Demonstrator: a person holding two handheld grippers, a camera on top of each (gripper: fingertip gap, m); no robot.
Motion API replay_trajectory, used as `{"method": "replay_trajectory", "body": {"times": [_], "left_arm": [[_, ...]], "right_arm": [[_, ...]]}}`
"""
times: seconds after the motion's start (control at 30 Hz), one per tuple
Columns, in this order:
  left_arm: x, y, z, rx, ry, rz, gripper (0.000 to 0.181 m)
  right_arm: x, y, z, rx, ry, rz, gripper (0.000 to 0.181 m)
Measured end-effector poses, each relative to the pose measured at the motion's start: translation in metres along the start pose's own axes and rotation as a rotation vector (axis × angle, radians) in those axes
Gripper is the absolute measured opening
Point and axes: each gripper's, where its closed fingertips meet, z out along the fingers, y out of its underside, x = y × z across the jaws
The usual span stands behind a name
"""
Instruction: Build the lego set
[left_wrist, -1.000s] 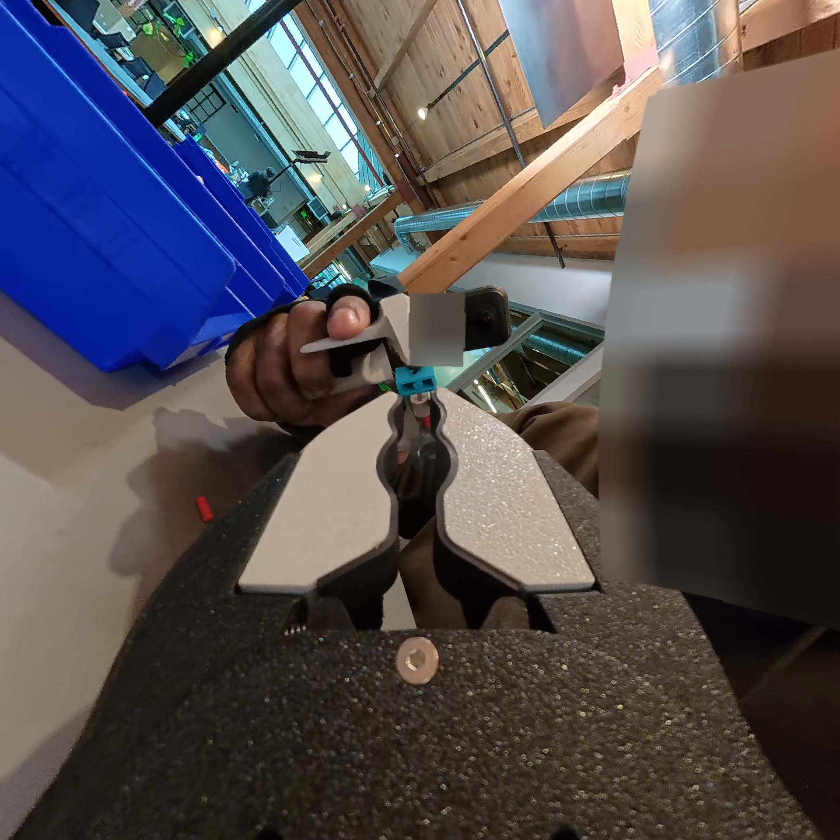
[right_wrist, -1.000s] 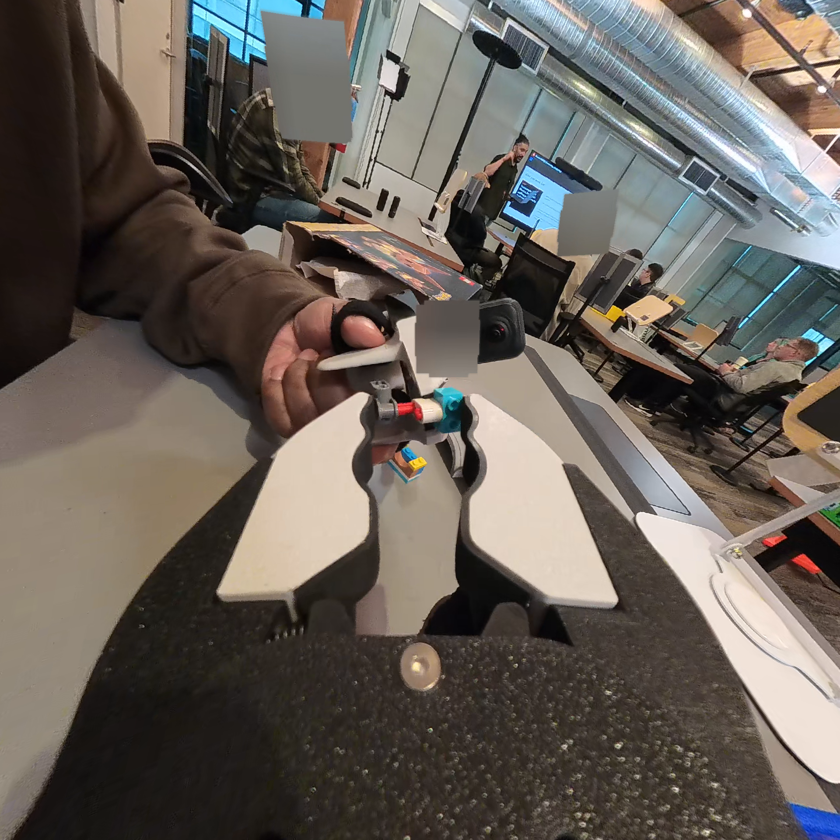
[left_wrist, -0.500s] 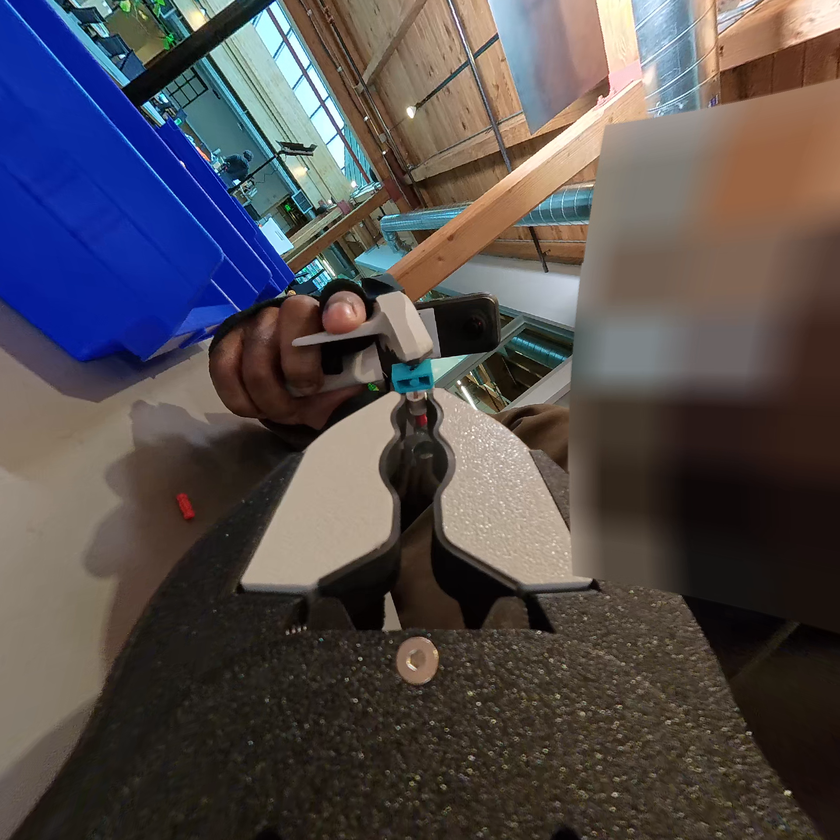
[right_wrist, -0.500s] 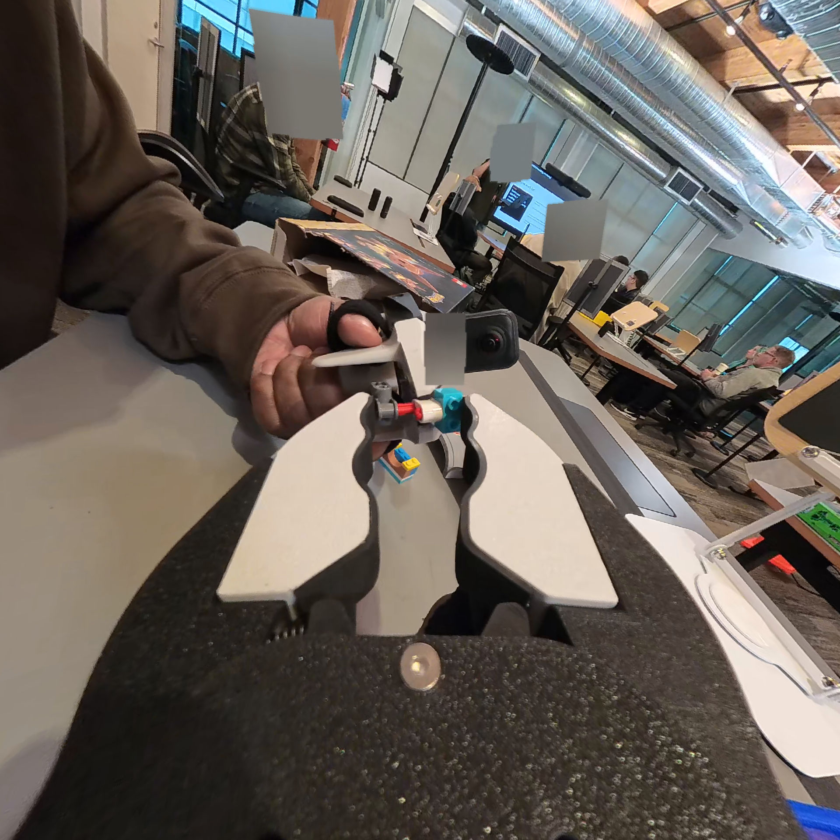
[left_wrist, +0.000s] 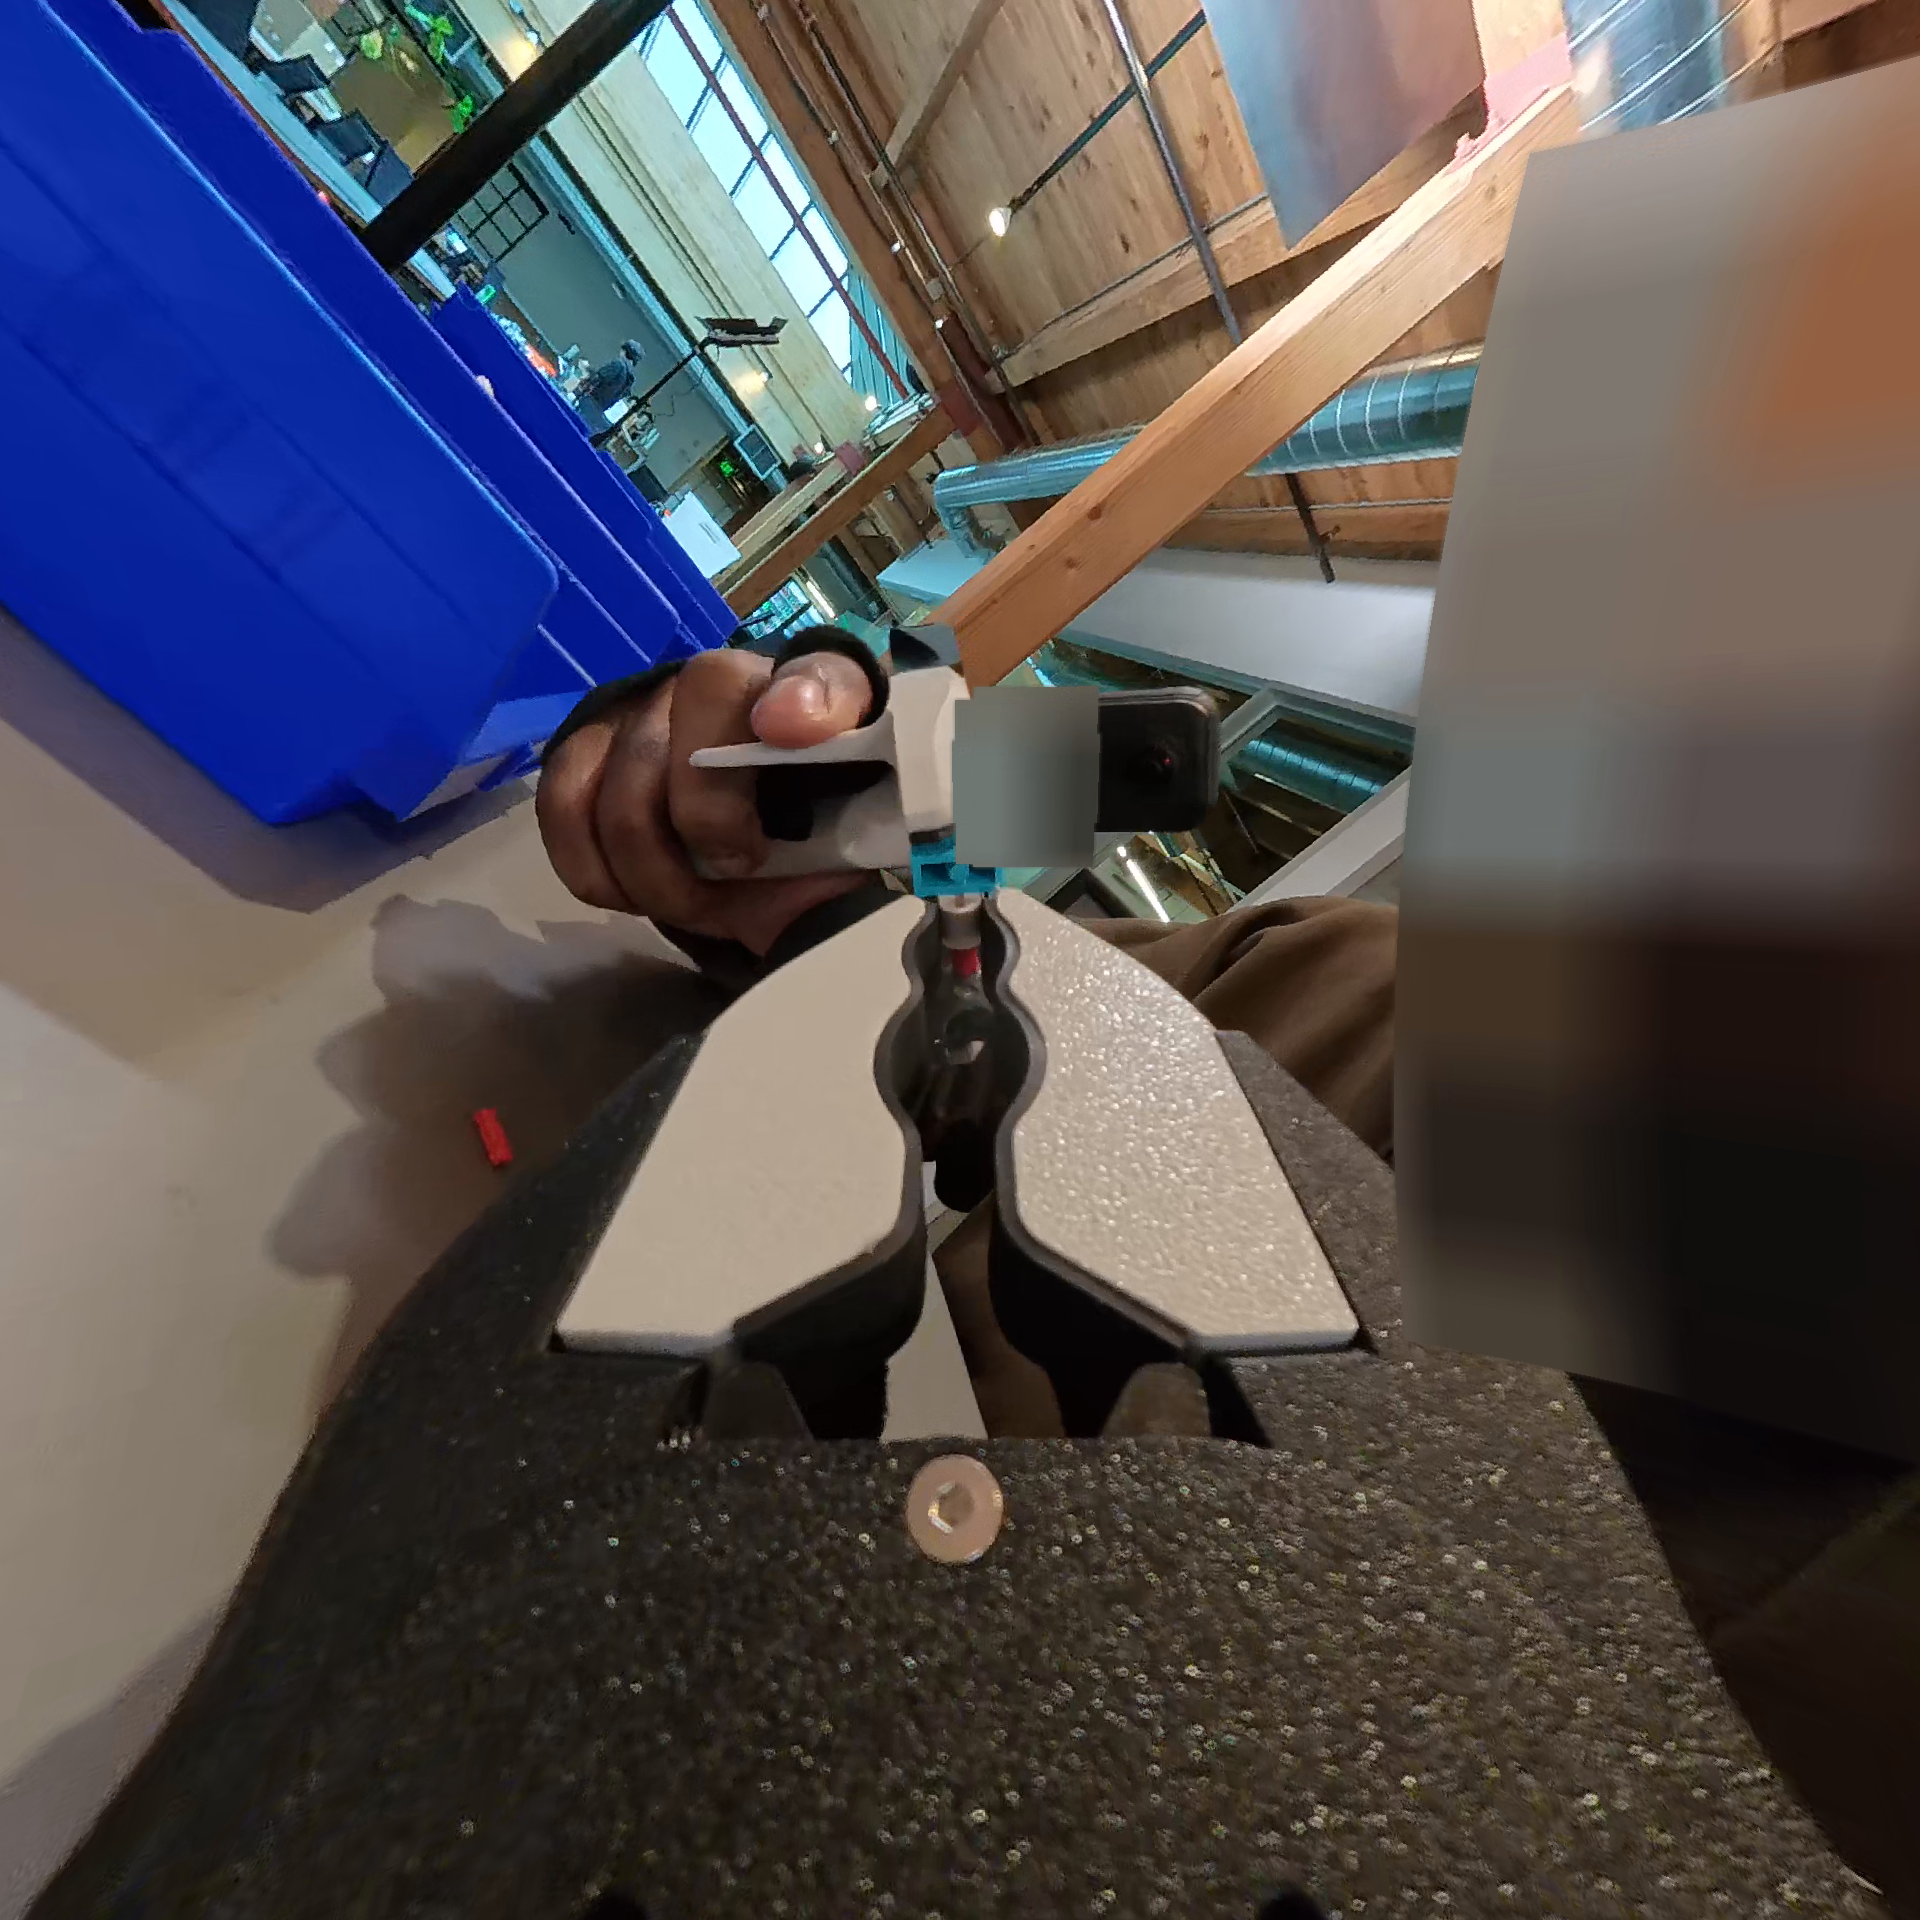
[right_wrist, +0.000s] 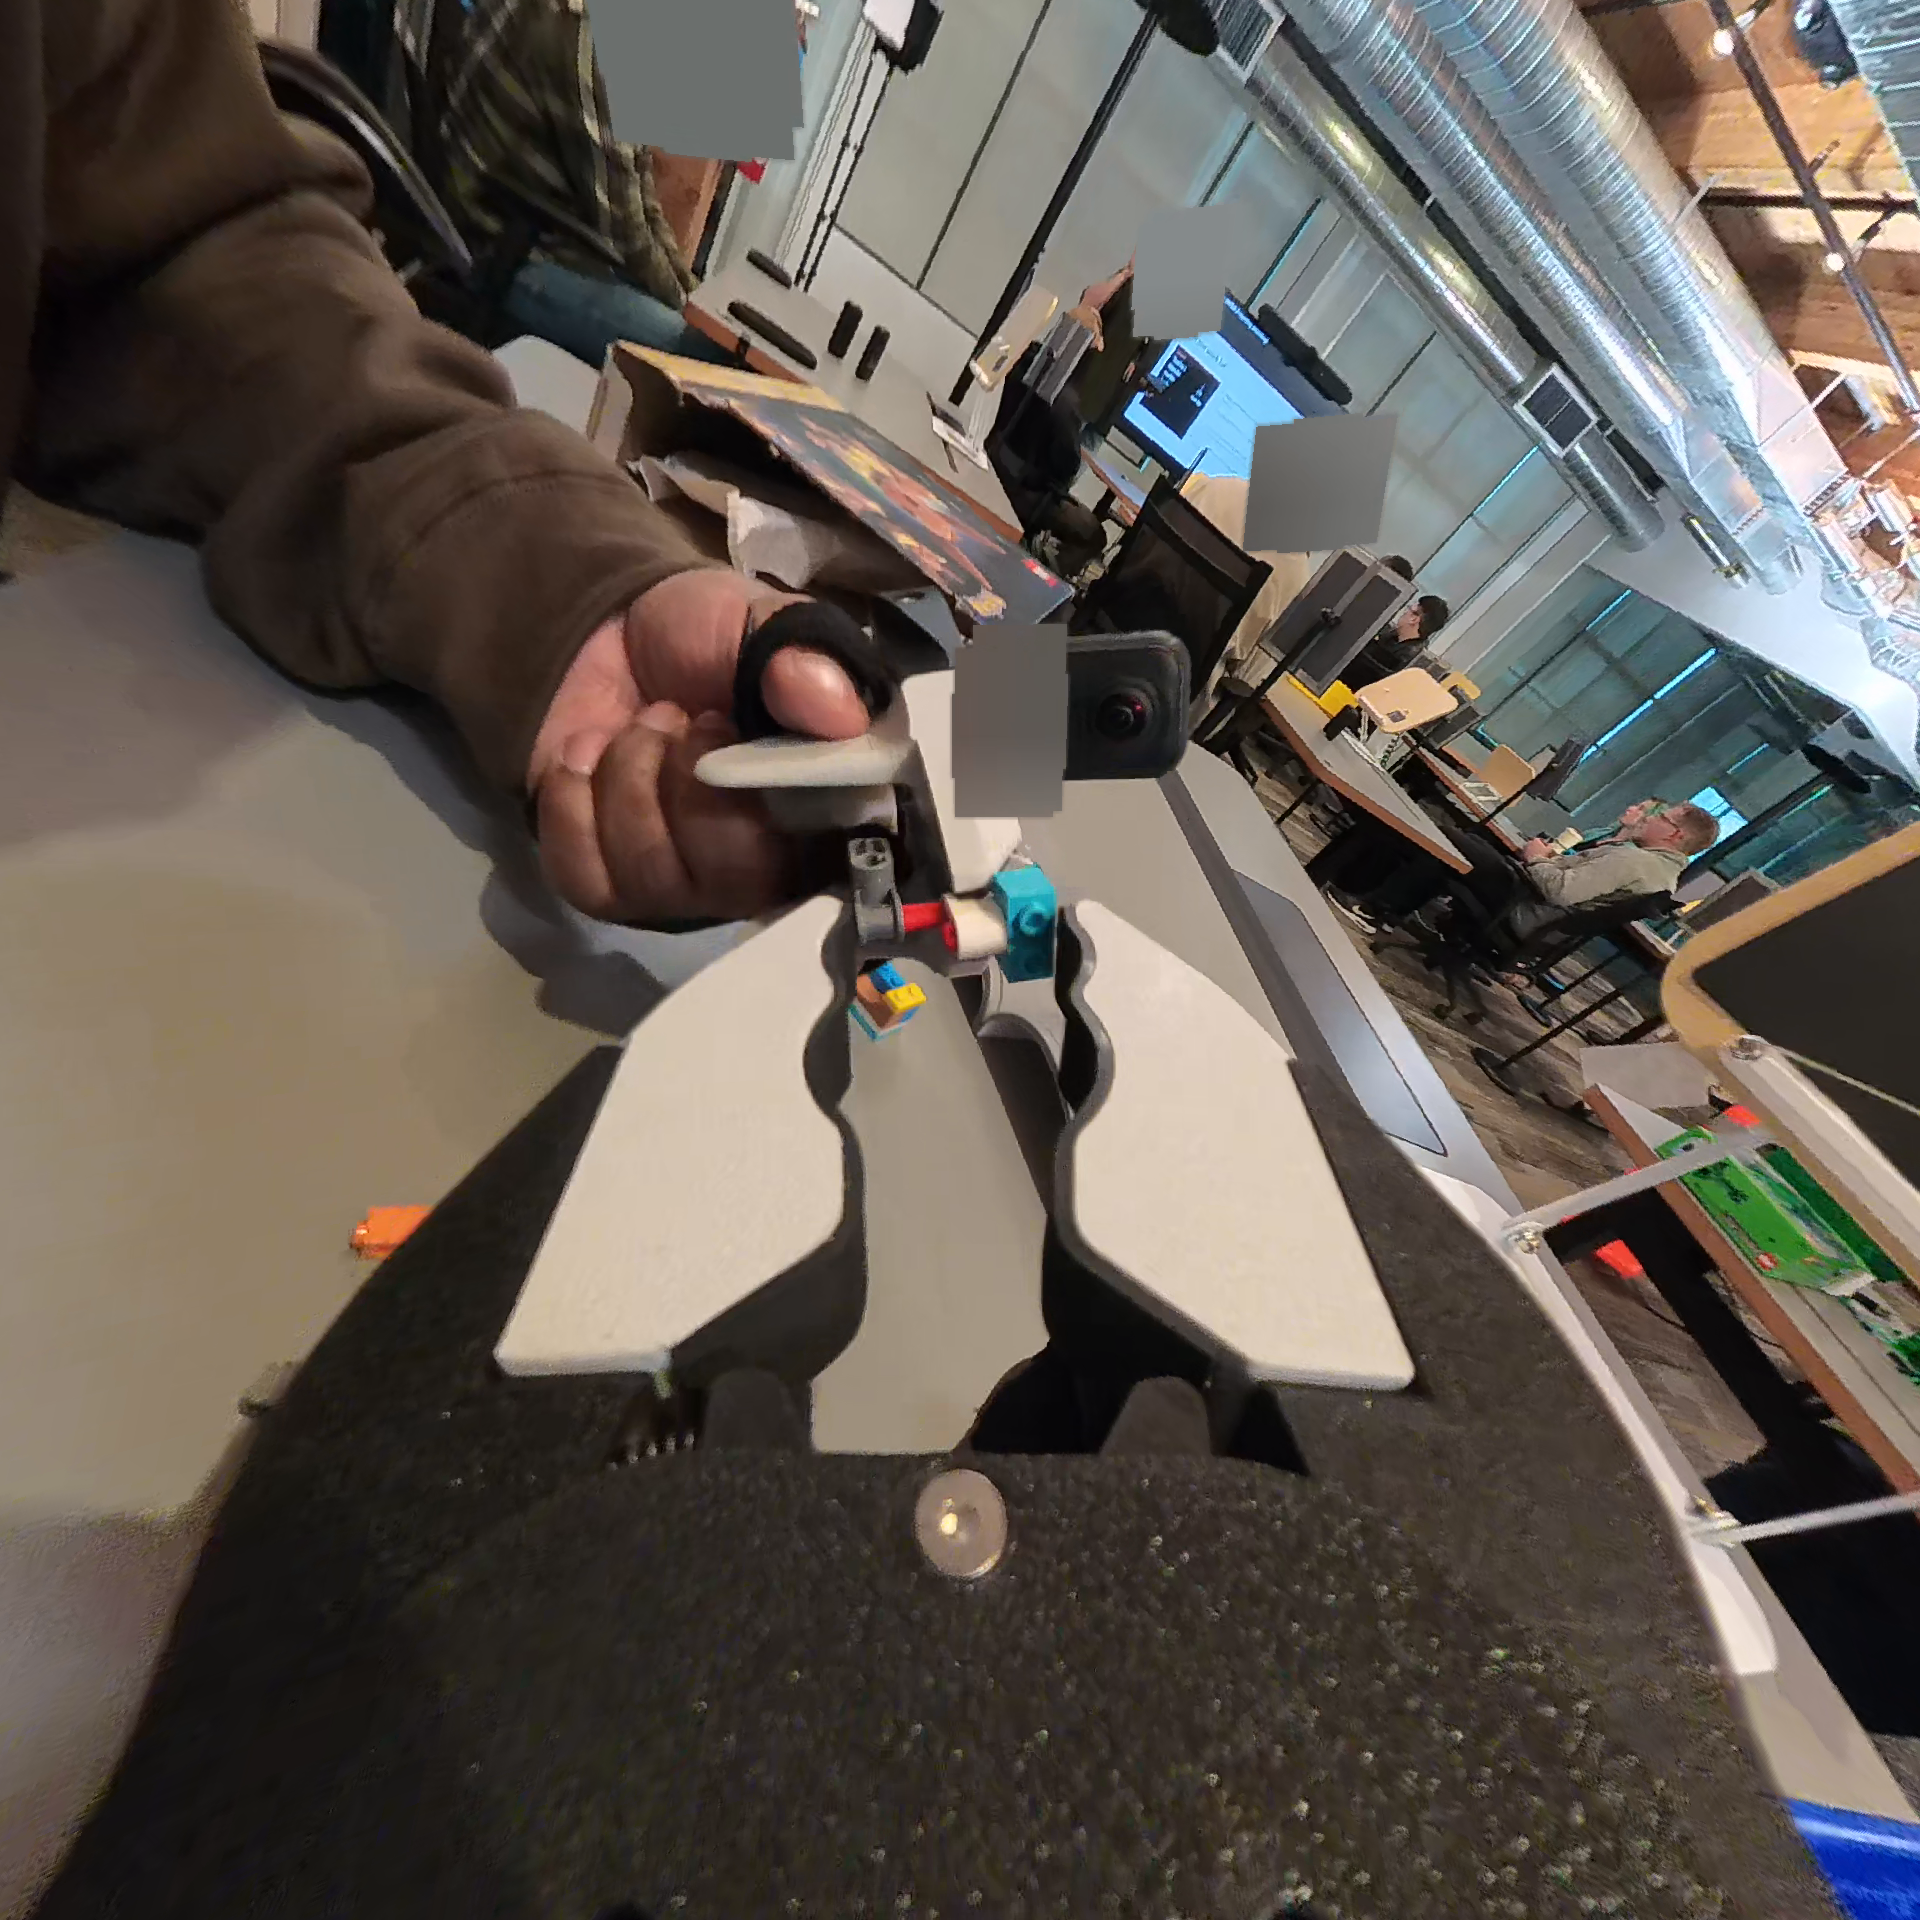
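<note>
Two hand-held grippers meet tip to tip above the grey worktop (right_wrist: 208, 987). The left hand-held gripper (left_wrist: 961, 925) is clenched on one small lego piece (right_wrist: 961, 920), a grey, red, white and teal rod. The right hand-held gripper (right_wrist: 951, 935) stands parted, its fingers either side of the rod's teal end. One small multicoloured brick stack (right_wrist: 885, 1000) lies beneath; blue bins (left_wrist: 260, 468) stand far left.

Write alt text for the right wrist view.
A small lego piece of grey, red, white and teal parts sits between the right gripper fingertips, with the left gripper holding it from beyond. A small brick stack lies on the grey table.
</note>
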Motion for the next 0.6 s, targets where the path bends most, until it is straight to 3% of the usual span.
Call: {"method": "replay_trajectory", "body": {"times": [0.6], "left_arm": [[-0.0052,0.0056,0.0003,-0.044,-0.048,0.042,0.007]], "right_arm": [[-0.0056,0.0051,-0.0023,-0.019,-0.052,-0.016,0.036]]}}
